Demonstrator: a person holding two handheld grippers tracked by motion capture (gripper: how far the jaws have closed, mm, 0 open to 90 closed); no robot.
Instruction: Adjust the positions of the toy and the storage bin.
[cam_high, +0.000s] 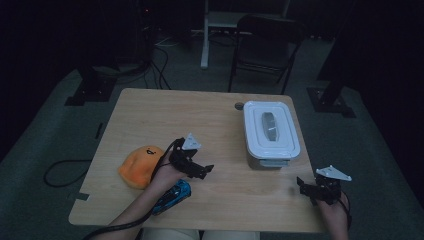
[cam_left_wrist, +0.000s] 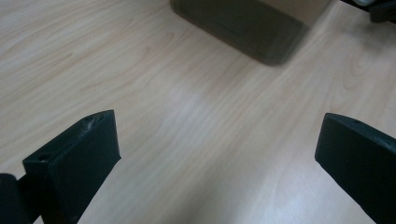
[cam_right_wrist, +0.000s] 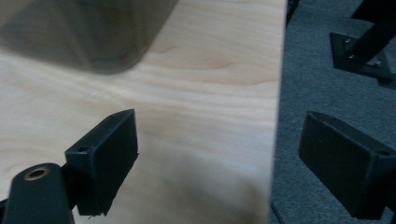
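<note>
A white lidded container (cam_high: 271, 131) stands on the right half of the wooden table (cam_high: 210, 120); its grey wall (cam_left_wrist: 243, 25) is ahead of my left jaws and its corner (cam_right_wrist: 88, 32) is ahead of my right jaws. My left gripper (cam_high: 200, 167) hovers over the table's middle, open, with bare wood between its jaws (cam_left_wrist: 219, 154). My right gripper (cam_high: 307, 187) is open at the table's right front corner, straddling the edge (cam_right_wrist: 219, 158). An orange plush toy (cam_high: 140, 165) lies left of my left hand. A blue toy car (cam_high: 172, 196) sits under my left forearm.
A small dark round object (cam_high: 239, 105) lies near the table's far edge beside the container. A folding chair (cam_high: 265, 45) and a white stand (cam_high: 206, 35) are beyond the table. Dark frame bases (cam_high: 330, 100) stand on the carpet, and cables (cam_high: 65, 170) trail at the left.
</note>
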